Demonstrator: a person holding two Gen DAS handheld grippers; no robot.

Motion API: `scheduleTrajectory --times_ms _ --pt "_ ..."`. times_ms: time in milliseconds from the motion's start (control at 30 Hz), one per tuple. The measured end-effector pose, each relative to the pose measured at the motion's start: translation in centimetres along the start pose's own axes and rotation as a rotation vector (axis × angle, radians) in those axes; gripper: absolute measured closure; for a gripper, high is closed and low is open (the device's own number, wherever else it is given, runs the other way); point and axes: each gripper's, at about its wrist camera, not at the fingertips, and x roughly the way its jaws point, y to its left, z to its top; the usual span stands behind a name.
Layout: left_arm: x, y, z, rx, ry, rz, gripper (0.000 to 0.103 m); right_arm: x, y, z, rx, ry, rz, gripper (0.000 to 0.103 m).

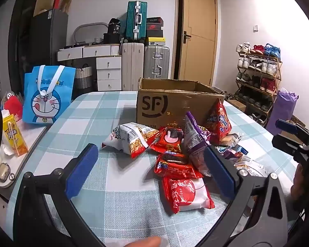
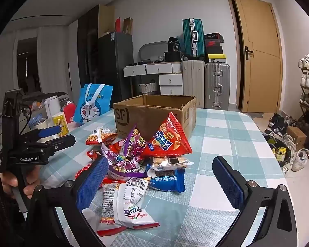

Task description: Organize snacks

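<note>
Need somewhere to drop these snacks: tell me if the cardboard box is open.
Open: the cardboard box has its top flaps up.

Glossy plastic snack packets (image 1: pixel 171 144) crinkle on a woven, matt checked tablecloth (image 1: pixel 105 113), centre frame, before a creased matt cardboard box (image 1: pixel 154 105); textured blue gripper pads (image 2: pixel 92 183) sit lower left.

I'm working in somebody's home: stacked suitcases (image 1: pixel 156 61), a loaded shoe rack (image 1: pixel 257 78), white drawers (image 1: pixel 109 70), a wooden door (image 1: pixel 199 33) and a checked cloth over the tabletop (image 1: pixel 105 111).
</note>
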Motion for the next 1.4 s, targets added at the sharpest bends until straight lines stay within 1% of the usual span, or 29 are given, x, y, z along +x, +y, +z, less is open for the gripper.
scheduleTrajectory --times_ms 33,333,367,467,633,967,1400 --pt "-0.26 0.02 -0.12 -0.011 -0.019 0.002 0.001 0.00 -0.08 0.01 0.014 -0.001 0.004 0.000" --pt "-0.56 -0.31 -0.09 0.006 -0.010 0.000 0.001 0.10 0.19 0.01 -0.011 0.007 -0.008 0.000" --pt "-0.47 -0.30 -0.09 0.006 -0.008 0.002 0.001 0.11 0.07 -0.09 0.008 0.004 0.003 0.000" --pt "-0.20 0.05 -0.06 -0.005 -0.008 0.009 0.001 0.13 -0.25 -0.12 0.008 0.006 0.002 0.000" --pt "-0.10 0.34 -0.05 -0.009 -0.006 -0.001 0.001 0.12 -0.08 -0.01 0.006 0.007 0.001 0.000" --pt "0.02 0.55 -0.08 -0.023 0.000 0.016 0.001 0.12 -0.05 -0.04 0.007 0.006 -0.001 0.000" --pt "-0.03 0.60 -0.10 -0.019 -0.002 0.011 0.001 0.15 -0.10 -0.03 0.006 0.008 0.000 0.000"
